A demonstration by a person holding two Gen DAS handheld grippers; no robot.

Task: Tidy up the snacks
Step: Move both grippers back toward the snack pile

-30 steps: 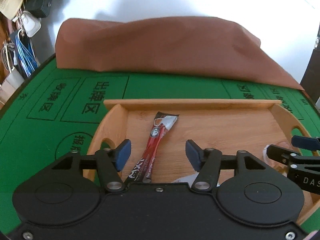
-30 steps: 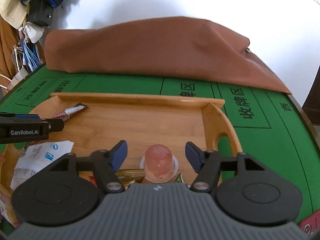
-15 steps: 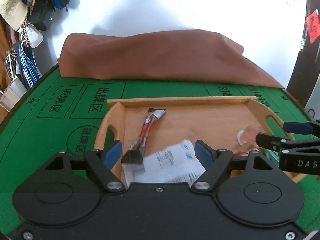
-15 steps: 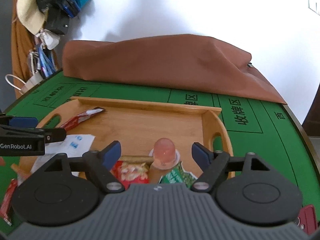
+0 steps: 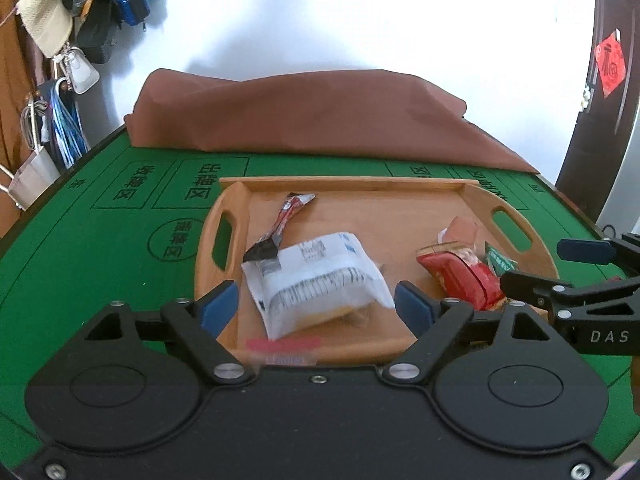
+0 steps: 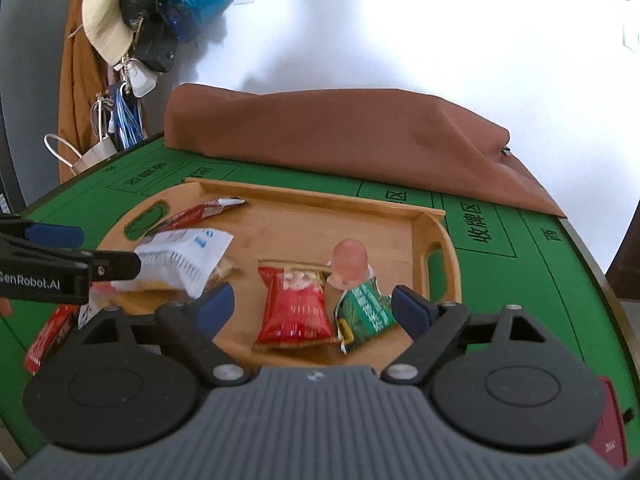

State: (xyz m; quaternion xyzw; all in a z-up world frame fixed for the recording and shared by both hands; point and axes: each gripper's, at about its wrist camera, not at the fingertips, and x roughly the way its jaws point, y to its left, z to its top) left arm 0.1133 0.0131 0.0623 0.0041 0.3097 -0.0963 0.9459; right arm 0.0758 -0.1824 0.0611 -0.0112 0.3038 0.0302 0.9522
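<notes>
A wooden tray sits on the green table. In it lie a red stick packet, a white packet, a red snack bag, a green packet and a pink jelly cup. My left gripper is open and empty, above the tray's near edge by the white packet. My right gripper is open and empty, above the red bag and green packet.
A brown cloth heap lies along the table's far side. Bags and a hat hang at the left wall. A red packet lies on the green felt left of the tray. A dark red object lies at the right.
Both grippers have pulled back and risen from the tray, jaws a little wider. More of the tray and its snacks has come into view.
</notes>
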